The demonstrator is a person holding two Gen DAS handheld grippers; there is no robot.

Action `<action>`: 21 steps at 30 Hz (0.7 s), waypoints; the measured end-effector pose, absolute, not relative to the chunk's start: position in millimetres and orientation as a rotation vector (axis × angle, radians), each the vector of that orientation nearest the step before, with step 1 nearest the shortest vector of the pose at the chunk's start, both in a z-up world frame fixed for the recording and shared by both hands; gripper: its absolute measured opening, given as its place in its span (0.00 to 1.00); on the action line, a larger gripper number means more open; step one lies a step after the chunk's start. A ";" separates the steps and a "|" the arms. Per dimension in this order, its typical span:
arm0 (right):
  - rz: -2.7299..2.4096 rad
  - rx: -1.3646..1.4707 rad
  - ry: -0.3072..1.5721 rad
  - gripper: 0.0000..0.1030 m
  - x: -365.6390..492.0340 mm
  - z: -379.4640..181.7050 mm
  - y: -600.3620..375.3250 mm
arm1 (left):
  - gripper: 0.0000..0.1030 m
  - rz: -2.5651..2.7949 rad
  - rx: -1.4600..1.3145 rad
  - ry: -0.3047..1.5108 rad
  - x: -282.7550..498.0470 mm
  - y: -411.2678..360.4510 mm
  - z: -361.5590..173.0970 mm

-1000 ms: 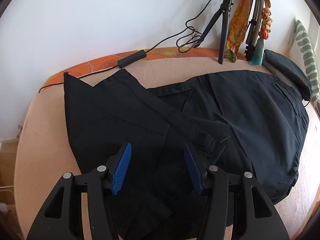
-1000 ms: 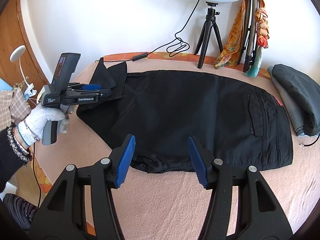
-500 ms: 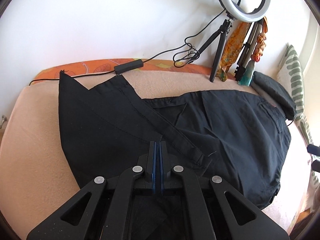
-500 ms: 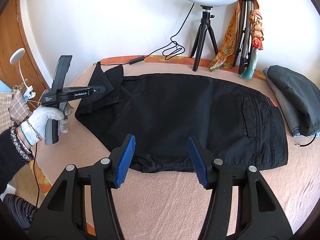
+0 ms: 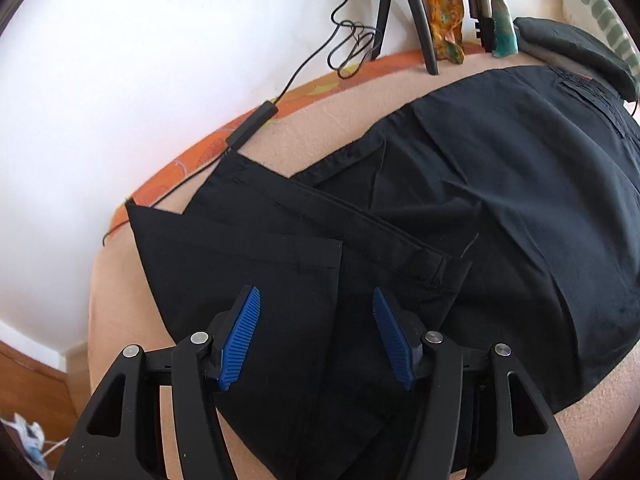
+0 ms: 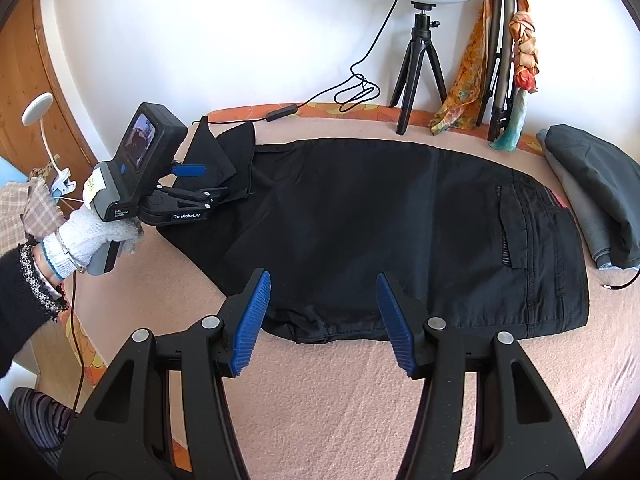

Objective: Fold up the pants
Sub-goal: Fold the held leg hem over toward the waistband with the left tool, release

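Tongs spread wide on both sides, neither pinching cloth. Left gripper (image 5: pixel 316 336) hangs with blue pads apart just over the hem end of the pants (image 6: pixel 400 224); in the right wrist view the same tool, gripped by a gloved hand (image 6: pixel 94 236), sits at that end, where the leg ends lie turned up and doubled. Right gripper (image 6: pixel 322 322) hovers open at the pants' near edge, about mid-length, over bare blanket (image 6: pixel 360 408).

Pants lie flat on the blanket, long axis running side to side, hems toward the left gripper, waistband and back pocket (image 6: pixel 514 224) at the far end from it. Left gripper is plainly nearer the hems, so carrying them along that axis toward the waistband looks like its job. Beyond the waistband rests a folded grey garment (image 6: pixel 592 188); behind the pants stands a tripod (image 6: pixel 418 68).
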State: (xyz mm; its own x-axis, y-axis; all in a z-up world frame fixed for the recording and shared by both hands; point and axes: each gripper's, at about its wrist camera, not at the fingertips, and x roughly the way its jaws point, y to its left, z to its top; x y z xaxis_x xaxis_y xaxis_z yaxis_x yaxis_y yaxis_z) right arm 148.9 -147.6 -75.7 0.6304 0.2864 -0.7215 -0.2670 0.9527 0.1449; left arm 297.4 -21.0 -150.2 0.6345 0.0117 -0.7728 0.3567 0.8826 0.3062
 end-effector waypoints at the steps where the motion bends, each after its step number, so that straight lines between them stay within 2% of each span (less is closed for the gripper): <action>1: 0.316 0.030 0.835 0.56 149.7 -76.8 -147.8 | 0.58 -0.205 0.450 0.877 301.8 -19.2 -150.1; 2: 0.315 0.032 0.837 0.56 150.1 -77.7 -147.9 | 0.58 -0.211 0.427 0.881 306.2 -16.1 -149.8; 4: 0.314 0.030 0.837 0.56 150.2 -78.2 -147.5 | 0.50 -0.258 0.342 0.897 312.5 -5.7 -149.1; 6: 0.315 0.027 0.834 0.56 149.4 -77.6 -147.1 | 0.13 -0.308 0.238 0.910 316.7 7.6 -148.9; 11: 0.310 0.021 0.826 0.56 148.0 -76.6 -147.3 | 0.04 -0.326 0.177 0.888 310.8 18.9 -147.7; 21: 0.300 0.031 0.823 0.56 147.5 -75.6 -149.0 | 0.03 -0.447 0.084 0.836 284.8 21.6 -118.8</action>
State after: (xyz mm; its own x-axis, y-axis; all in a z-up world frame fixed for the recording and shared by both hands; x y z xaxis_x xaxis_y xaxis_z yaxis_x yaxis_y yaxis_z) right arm 147.5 -149.0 -75.6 0.6401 0.2749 -0.7175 -0.2513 0.9573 0.1427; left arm 284.8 21.6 -118.8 0.5836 -0.3501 -0.7327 0.4155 0.9040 -0.1010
